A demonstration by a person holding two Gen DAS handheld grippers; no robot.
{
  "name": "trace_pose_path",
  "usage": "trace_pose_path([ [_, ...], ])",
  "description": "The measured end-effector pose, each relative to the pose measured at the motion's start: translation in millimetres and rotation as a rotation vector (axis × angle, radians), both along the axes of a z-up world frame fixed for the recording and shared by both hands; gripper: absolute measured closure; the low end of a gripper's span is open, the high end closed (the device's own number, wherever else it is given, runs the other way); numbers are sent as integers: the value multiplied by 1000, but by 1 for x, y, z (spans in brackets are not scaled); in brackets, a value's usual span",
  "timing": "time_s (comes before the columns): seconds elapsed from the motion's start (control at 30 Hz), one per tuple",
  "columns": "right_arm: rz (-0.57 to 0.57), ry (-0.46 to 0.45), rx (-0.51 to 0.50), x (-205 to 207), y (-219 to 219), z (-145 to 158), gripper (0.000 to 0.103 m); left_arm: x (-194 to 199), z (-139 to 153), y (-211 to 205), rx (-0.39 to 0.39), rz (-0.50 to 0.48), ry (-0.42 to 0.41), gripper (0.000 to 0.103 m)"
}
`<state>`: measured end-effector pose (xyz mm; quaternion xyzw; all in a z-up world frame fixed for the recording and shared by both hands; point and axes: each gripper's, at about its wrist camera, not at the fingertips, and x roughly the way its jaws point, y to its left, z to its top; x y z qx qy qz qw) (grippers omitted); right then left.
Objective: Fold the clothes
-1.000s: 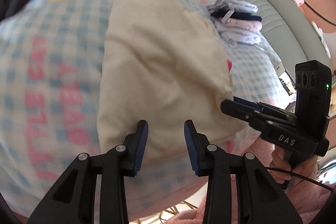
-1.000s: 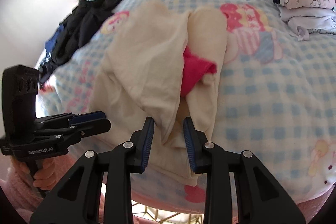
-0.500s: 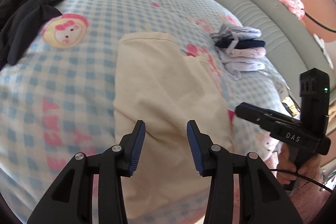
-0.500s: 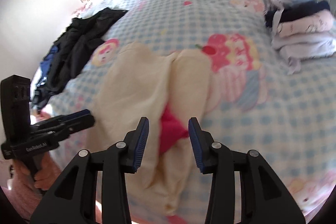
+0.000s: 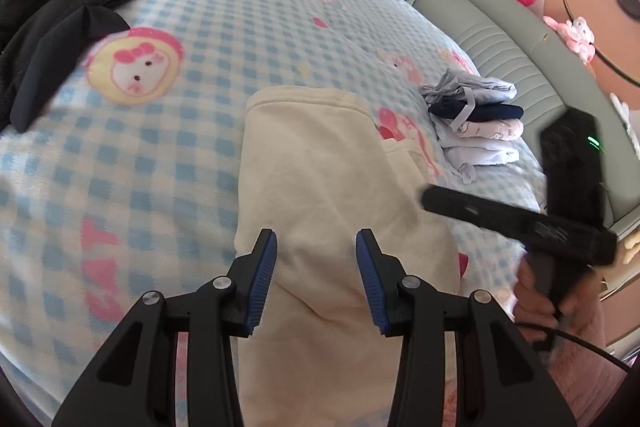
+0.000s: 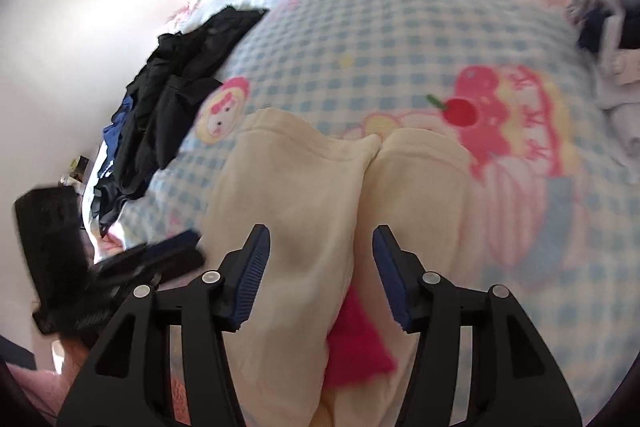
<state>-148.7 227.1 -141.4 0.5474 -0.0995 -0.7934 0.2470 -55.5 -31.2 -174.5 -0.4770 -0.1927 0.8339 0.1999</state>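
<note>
A cream garment [image 5: 320,187] lies on the checked bed, folded lengthwise. In the right wrist view its two halves [image 6: 304,195] meet along a middle seam, and a bright pink piece [image 6: 360,347] shows between them at the near end. My left gripper [image 5: 316,259] hovers open over the garment's near part with only air between the pads. My right gripper [image 6: 320,267] hangs above the seam. Its jaws are opening and grip nothing. Each gripper appears blurred in the other's view: the right gripper [image 5: 432,197] at the garment's right edge, the left gripper [image 6: 188,247] at its left edge.
A stack of folded clothes [image 5: 476,123] sits to the right on the blue-and-white blanket [image 5: 240,27]. A heap of black clothes [image 5: 60,19] lies at the far left. A padded grey headboard [image 5: 500,47] runs behind the stack. A person's hand in a pink sleeve [image 5: 560,307] holds the right gripper.
The right gripper let go of the cream fold and its jaws widened. Both grippers drew back from the garment, which now lies flat, and more of the bed shows.
</note>
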Motion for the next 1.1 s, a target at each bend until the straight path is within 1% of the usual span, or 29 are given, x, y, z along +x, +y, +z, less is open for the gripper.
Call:
trace_pose_path([
  [0.07,15,-26,-16,-7,-6,-8,92,-1,0,-2,25,8,-2,59],
  [0.1,20,-20,-22,-6,-9,-8,95,-1,0,-3,37,12,-3,59],
  [0.23,4,100,7,6,-13,17,99,-3,0,-7,87,17,-5,58],
  [0.37,-34,174,66,6,-3,33,100,-1,-5,-8,186,37,-18,57],
  [0.47,-75,207,104,0,6,37,101,3,-1,-3,154,47,25,57],
  [0.53,-96,215,132,-8,12,36,101,2,-1,3,128,24,31,57],
  [0.6,-117,214,173,-17,17,31,101,-4,-8,14,51,-16,16,57],
  [0.63,-121,197,204,-23,19,21,101,-6,-13,20,15,-33,4,57],
  [0.67,-115,156,208,-26,20,10,101,-8,-18,27,-31,-40,0,57],
  [0.7,-117,129,207,-28,22,1,101,-8,-17,33,-60,-49,10,57],
  [0.77,-144,121,183,-23,30,-4,100,-7,-14,42,-112,-68,36,56],
  [0.83,-169,123,122,-14,40,5,100,-5,-8,45,-120,-75,57,56],
  [0.87,-183,123,89,-9,45,10,97,-4,-6,44,-110,-69,59,56],
  [0.9,-189,122,56,-4,50,16,90,-4,-3,42,-99,-62,60,56],
  [0.93,-180,118,27,3,52,22,86,-3,-1,40,-86,-56,61,56],
  [0.97,-162,115,-4,9,53,26,79,-2,1,37,-77,-49,63,56],
  [1.0,-137,107,-39,17,52,29,75,0,3,33,-67,-42,65,56],
  [1.03,-111,90,-63,24,48,29,71,1,5,30,-58,-36,67,55],
  [1.07,-85,67,-84,30,46,27,60,3,6,28,-51,-34,66,55],
  [1.1,-68,51,-84,34,42,22,56,5,6,26,-44,-34,65,54],
])
